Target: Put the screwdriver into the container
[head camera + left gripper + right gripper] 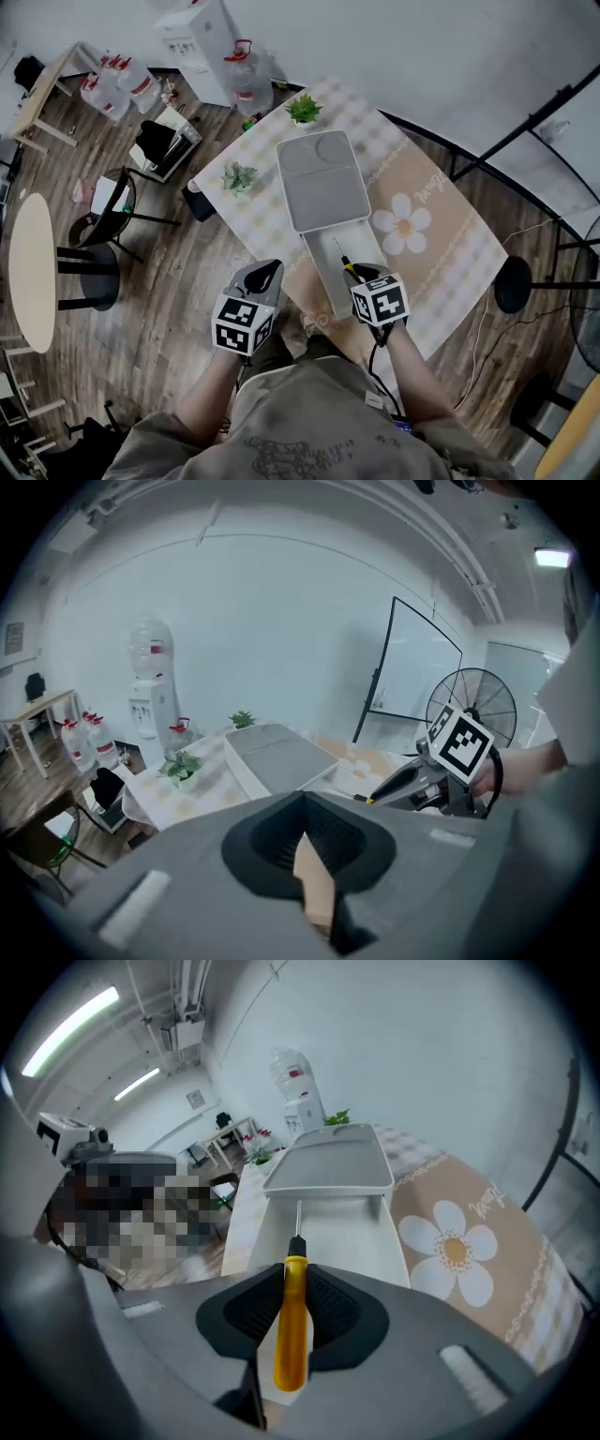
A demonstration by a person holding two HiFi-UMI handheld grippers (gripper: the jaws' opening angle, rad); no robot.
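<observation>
The right gripper (360, 274) pinches the screwdriver (292, 1321) by its yellow handle, above the white container's (322, 267) near end. If released while tilted, the tip could strike the grey tray (322, 180) at 12 o'clock and bounce out. The screwdriver's long axis runs near to far, tip toward 11 o'clock. The left gripper (266, 275) is pressed together and empty.

Setting: office-type workroom, shared break-area feel.
Head view, upper left: water dispenser (197, 37) with spare water jugs (117, 80) on wood-plank floor (169, 309); left edge: oval table (33, 272), black chairs (98, 272). Left gripper view, right half: whiteboard (417, 667), pedestal fan (473, 700). Right gripper view, upper left: ceiling tube lights (73, 1018).
</observation>
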